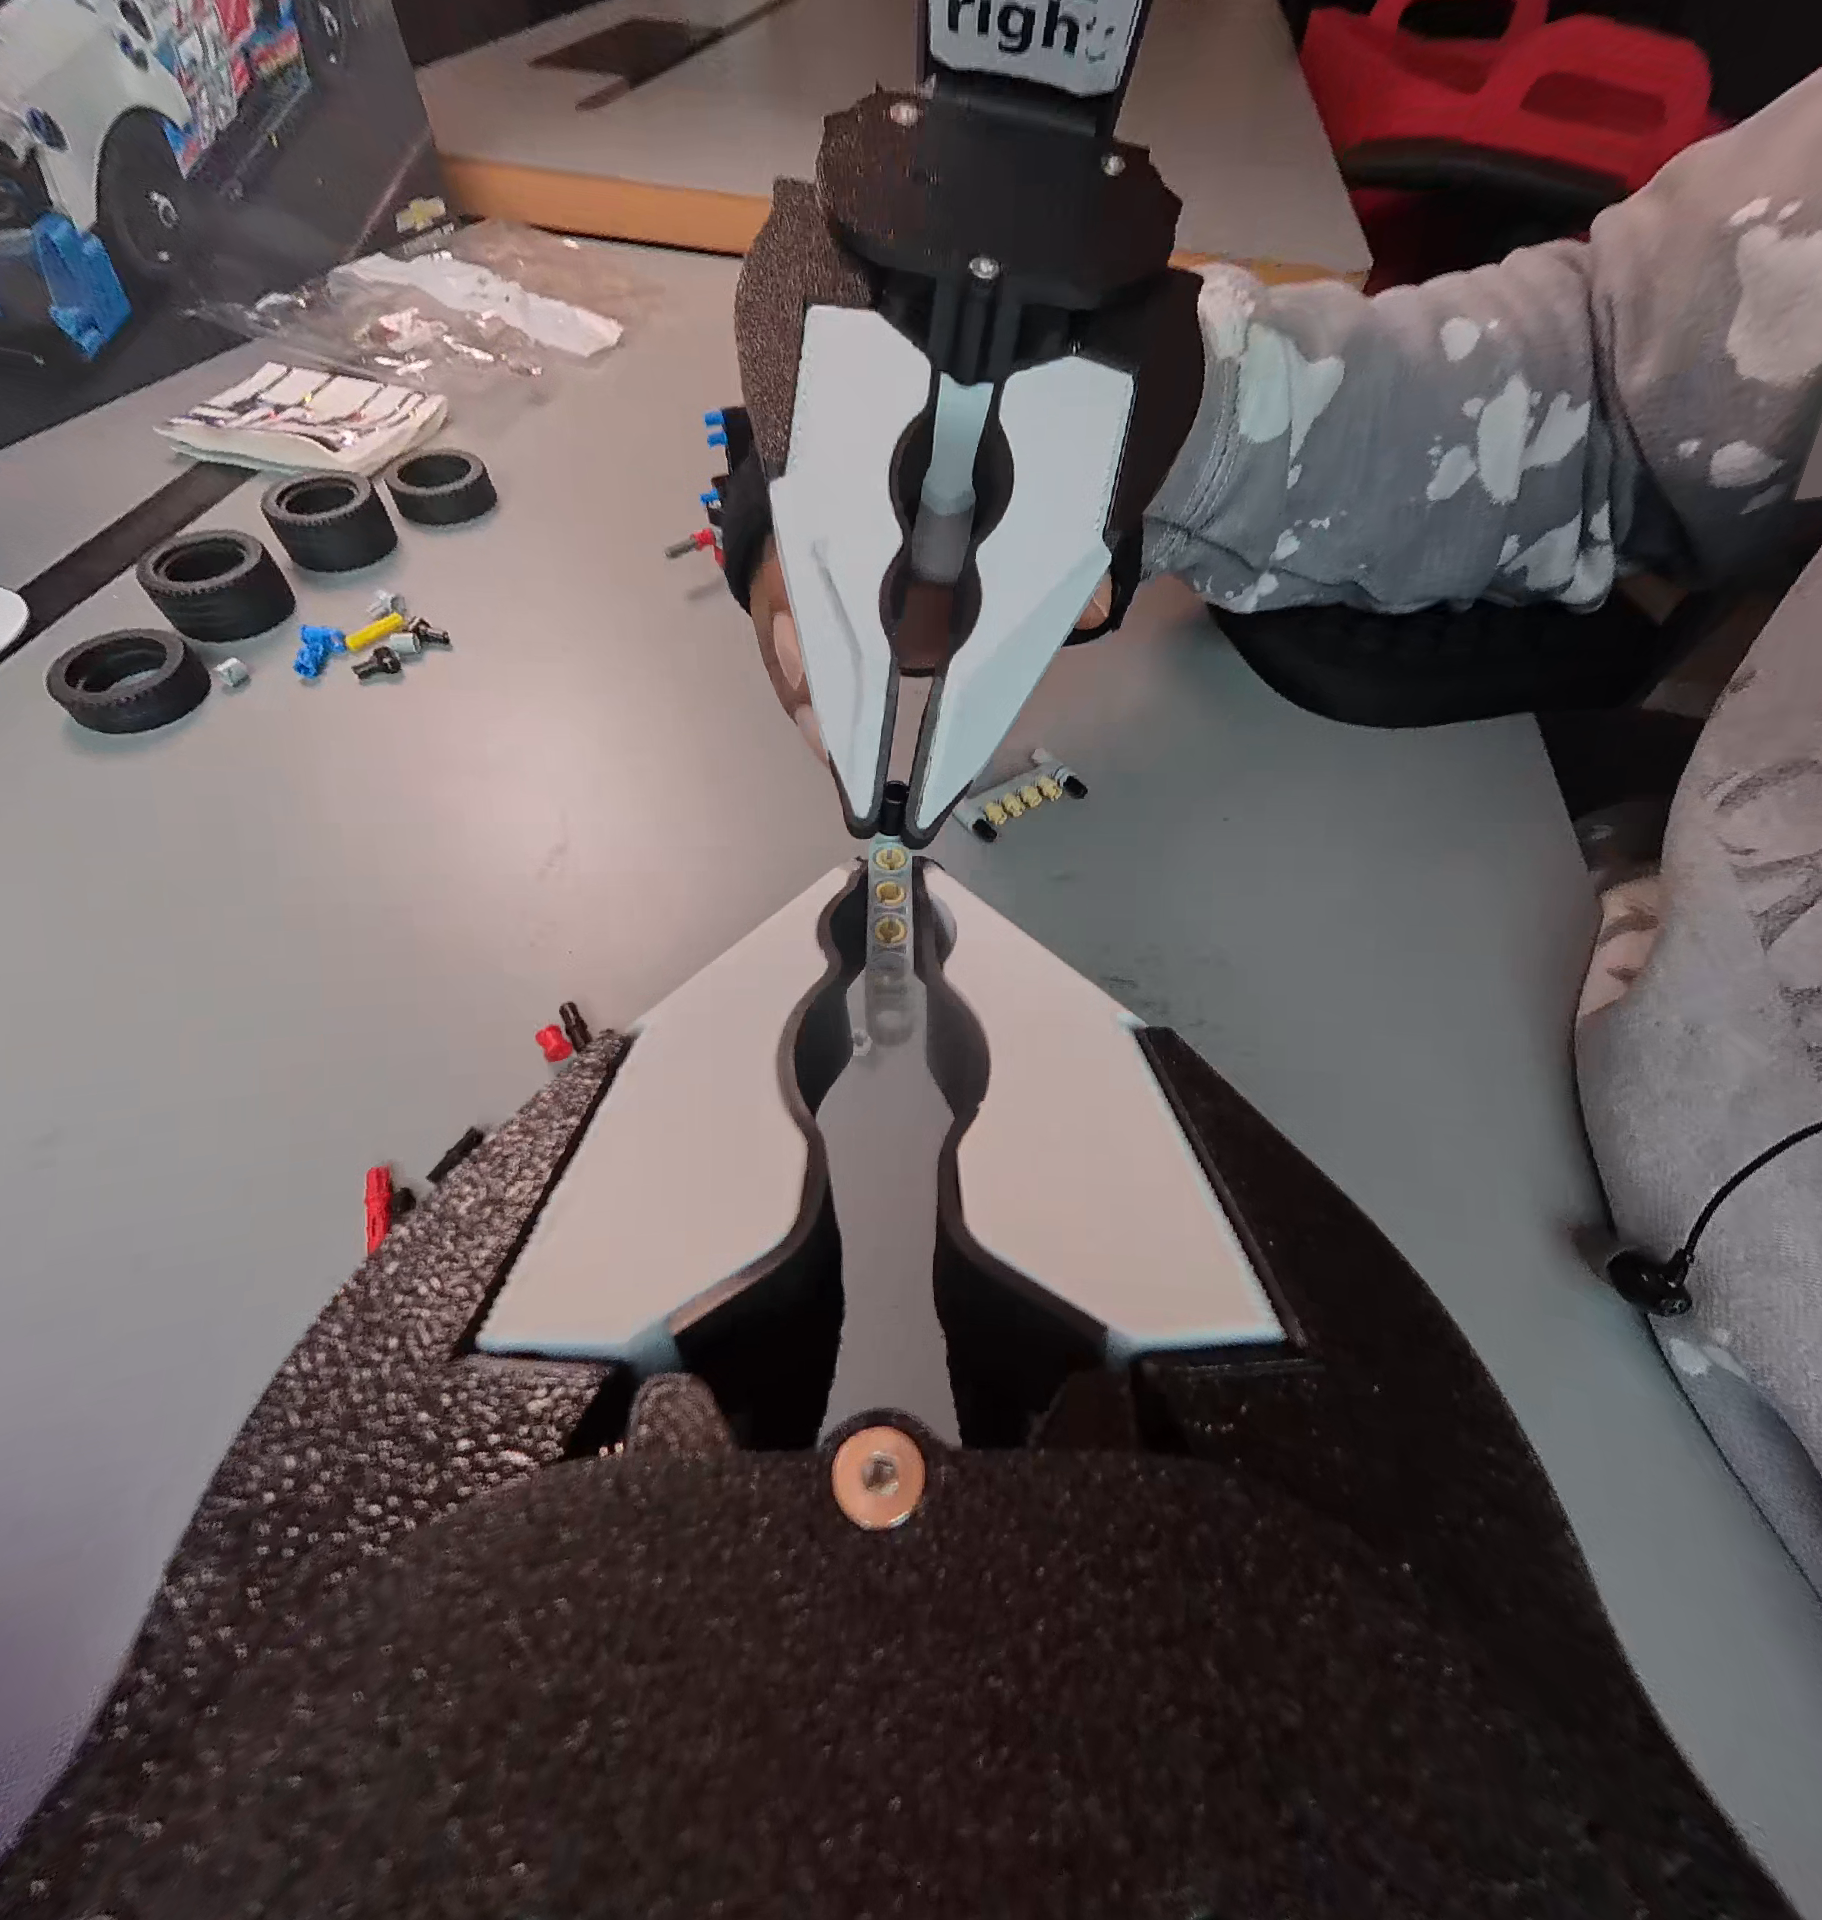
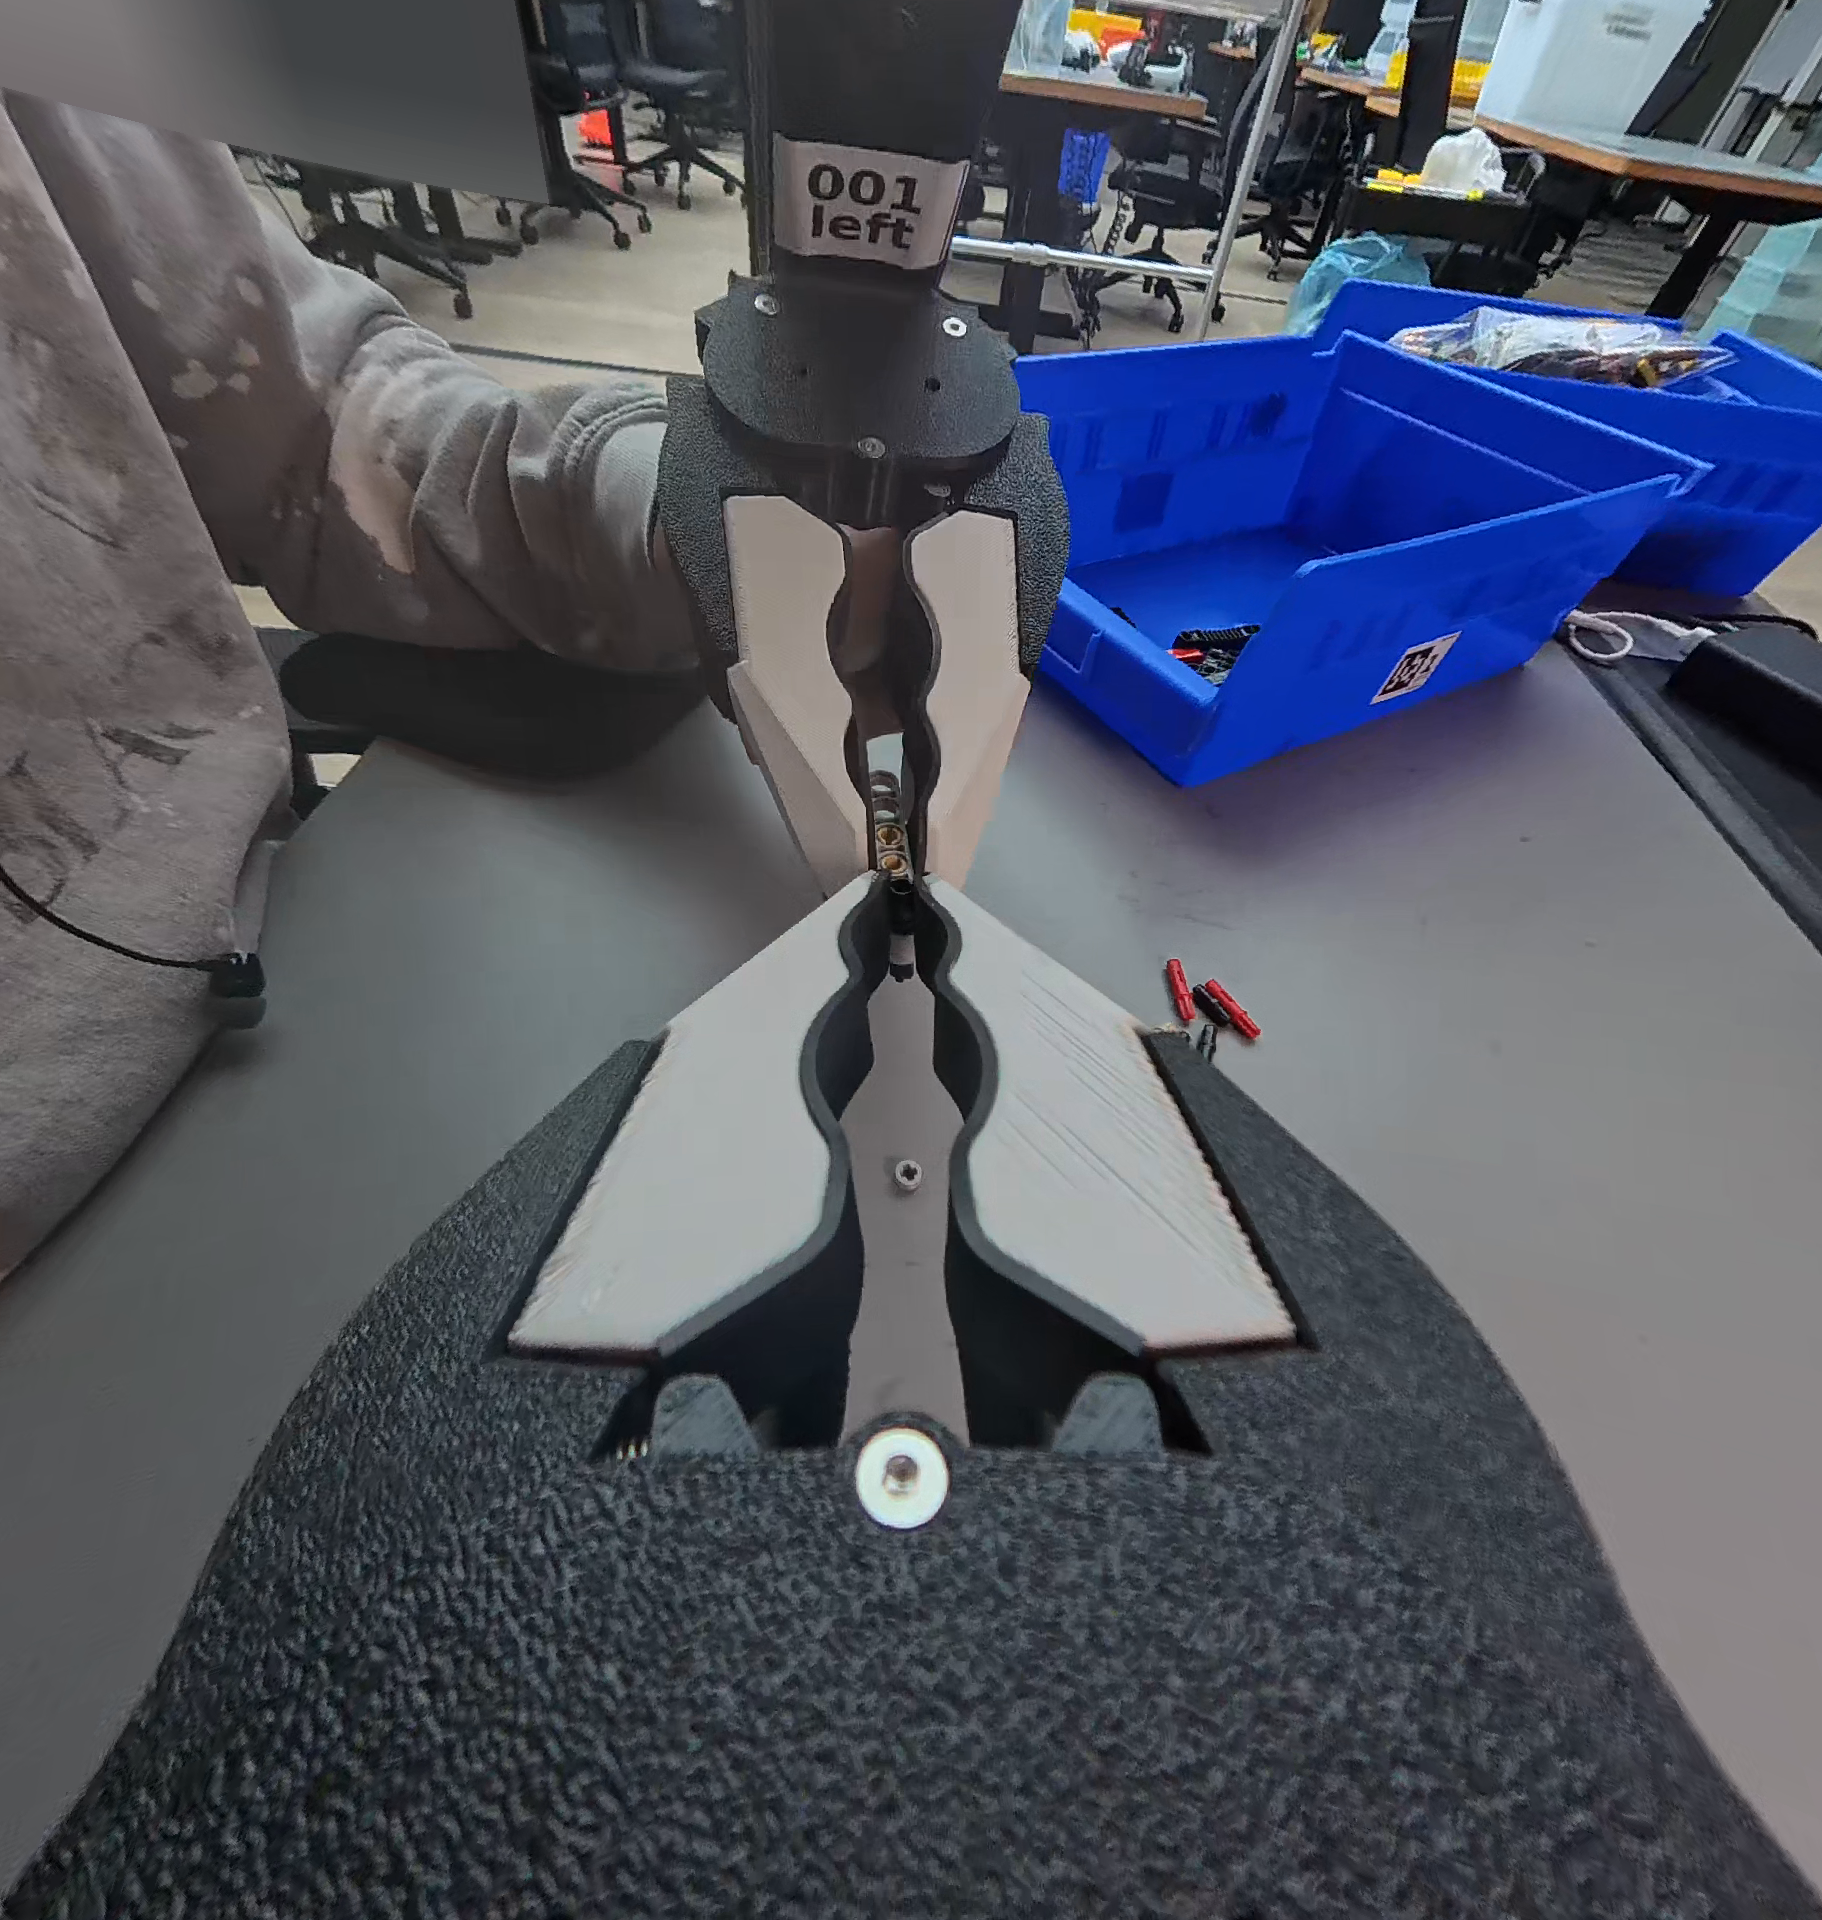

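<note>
The left gripper point(image 1: 891, 883) is closed on a grey beam point(image 1: 889, 914), which is held upright between its tips with tan pins seated in its holes. The right gripper point(image 2: 899, 904) is pinched on a small black pin point(image 1: 893, 805), and that pin is met tip to tip with the top end of the beam, above the grey table point(image 1: 367, 935). In the right wrist view the beam point(image 2: 891, 842) is seen clamped in the far gripper point(image 2: 891, 862), just ahead of the pin point(image 2: 900, 920).

A second beam point(image 1: 1026, 798) with pins is laid on the table just behind the right gripper point(image 1: 893, 821). Four black tyres point(image 1: 216, 585) and a cluster of small blue, yellow and black parts point(image 1: 367, 644) are spread to the far left, near a clear bag point(image 1: 450, 312) and a sticker sheet point(image 1: 304, 421). Red pins point(image 2: 1208, 1003) are seen beside the right gripper, and blue bins point(image 2: 1354, 561) are set farther back.
</note>
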{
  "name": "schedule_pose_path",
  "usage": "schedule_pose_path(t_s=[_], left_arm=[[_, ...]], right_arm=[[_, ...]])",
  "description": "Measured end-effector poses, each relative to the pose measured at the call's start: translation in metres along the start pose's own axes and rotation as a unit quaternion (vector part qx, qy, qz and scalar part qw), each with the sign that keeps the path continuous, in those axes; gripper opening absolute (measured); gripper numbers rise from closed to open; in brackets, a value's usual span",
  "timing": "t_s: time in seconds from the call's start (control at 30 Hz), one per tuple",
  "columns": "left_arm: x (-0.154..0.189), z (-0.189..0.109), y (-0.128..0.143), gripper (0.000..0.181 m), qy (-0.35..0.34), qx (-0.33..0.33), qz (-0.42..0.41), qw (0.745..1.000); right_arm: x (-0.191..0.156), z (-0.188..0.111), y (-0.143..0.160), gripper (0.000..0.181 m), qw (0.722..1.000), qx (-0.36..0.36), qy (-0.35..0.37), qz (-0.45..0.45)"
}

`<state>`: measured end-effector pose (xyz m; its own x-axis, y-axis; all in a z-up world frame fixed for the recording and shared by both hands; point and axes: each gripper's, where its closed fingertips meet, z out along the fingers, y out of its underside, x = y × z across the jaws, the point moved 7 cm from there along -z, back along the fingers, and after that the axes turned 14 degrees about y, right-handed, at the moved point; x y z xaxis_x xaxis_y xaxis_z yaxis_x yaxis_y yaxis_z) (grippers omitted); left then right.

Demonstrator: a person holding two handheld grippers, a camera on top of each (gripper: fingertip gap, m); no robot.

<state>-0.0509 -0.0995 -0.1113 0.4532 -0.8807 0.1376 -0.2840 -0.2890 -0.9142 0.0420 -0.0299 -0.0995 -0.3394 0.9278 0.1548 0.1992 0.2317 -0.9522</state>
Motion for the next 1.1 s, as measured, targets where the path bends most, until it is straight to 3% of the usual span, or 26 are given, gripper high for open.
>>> schedule_pose_path(t_s=[0.17,0.37,0.53,0.67,0.87,1.1], left_arm=[[0.006,0.022,0.014,0.007,0.015,-0.084,-0.011,0.996],[0.005,0.018,0.005,0.006,0.023,-0.072,-0.025,0.997],[-0.003,0.006,0.003,0.007,0.037,0.019,-0.055,0.998],[-0.009,-0.008,-0.008,0.007,0.051,0.111,-0.090,0.988],[-0.014,-0.017,-0.012,0.009,0.070,0.185,-0.126,0.972],[-0.019,-0.028,-0.014,0.017,0.112,0.243,-0.186,0.945]], right_arm=[[-0.014,0.013,0.000,0.002,0.998,0.003,-0.053,0.019],[-0.009,0.012,-0.005,0.003,0.996,0.030,-0.059,0.060],[0.009,0.004,-0.006,0.003,0.993,0.046,-0.043,0.104],[0.020,0.001,-0.009,0.003,0.975,0.065,-0.049,0.206],[0.029,0.009,-0.004,0.003,0.901,0.093,-0.101,0.411],[0.034,0.012,-0.001,0.004,0.862,0.108,-0.113,0.483]])
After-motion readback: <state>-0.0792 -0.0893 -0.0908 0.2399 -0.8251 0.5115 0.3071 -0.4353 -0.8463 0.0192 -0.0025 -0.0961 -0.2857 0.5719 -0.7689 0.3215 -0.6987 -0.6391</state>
